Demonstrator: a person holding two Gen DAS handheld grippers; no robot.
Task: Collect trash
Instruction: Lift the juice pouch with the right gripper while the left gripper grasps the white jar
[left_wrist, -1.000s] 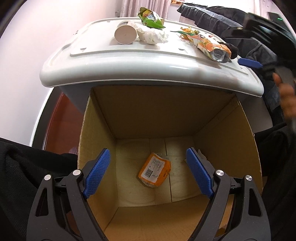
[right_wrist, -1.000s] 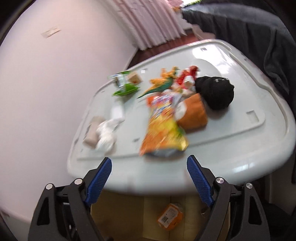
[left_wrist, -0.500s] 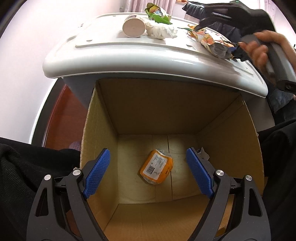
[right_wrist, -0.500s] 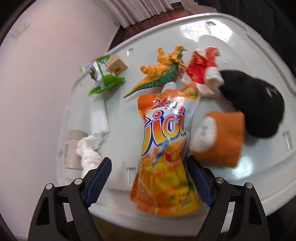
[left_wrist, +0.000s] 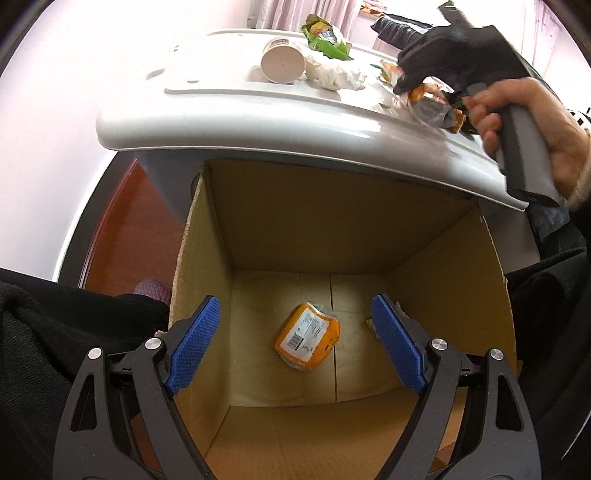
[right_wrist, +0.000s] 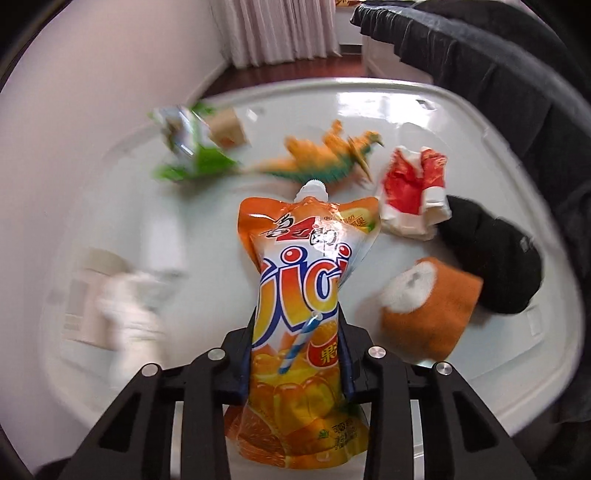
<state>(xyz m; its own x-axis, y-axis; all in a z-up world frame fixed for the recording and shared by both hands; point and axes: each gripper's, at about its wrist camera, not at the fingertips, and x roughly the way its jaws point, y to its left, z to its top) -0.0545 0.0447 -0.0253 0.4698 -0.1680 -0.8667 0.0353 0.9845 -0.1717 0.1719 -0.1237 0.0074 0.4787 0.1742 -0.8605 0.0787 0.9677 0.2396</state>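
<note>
An orange drink pouch (right_wrist: 306, 258) with a white spout lies on the grey plastic lid (right_wrist: 424, 110). My right gripper (right_wrist: 297, 325) is closing on it, and its blue pads squeeze the pouch's lower half from both sides. In the left wrist view a hand (left_wrist: 524, 122) holds that gripper at the lid's right edge with the pouch (left_wrist: 428, 103) in it. My left gripper (left_wrist: 295, 301) hangs open over a cardboard box (left_wrist: 332, 206), nothing between its fingers. An orange packet (left_wrist: 306, 339) lies on the box floor.
Also on the lid are a paper cup (left_wrist: 282, 64), crumpled tissue (left_wrist: 338, 75), a green wrapper (right_wrist: 188, 147), a wooden block (right_wrist: 229, 125), a toy dinosaur (right_wrist: 325, 158), a red wrapper (right_wrist: 410, 188), a black cloth lump (right_wrist: 495, 266) and an orange plush piece (right_wrist: 432, 314). The box stands below the lid's front edge.
My right gripper came forward over the lid to the orange pouch and went from wide open to shut on it. The left gripper stayed open above the box.
</note>
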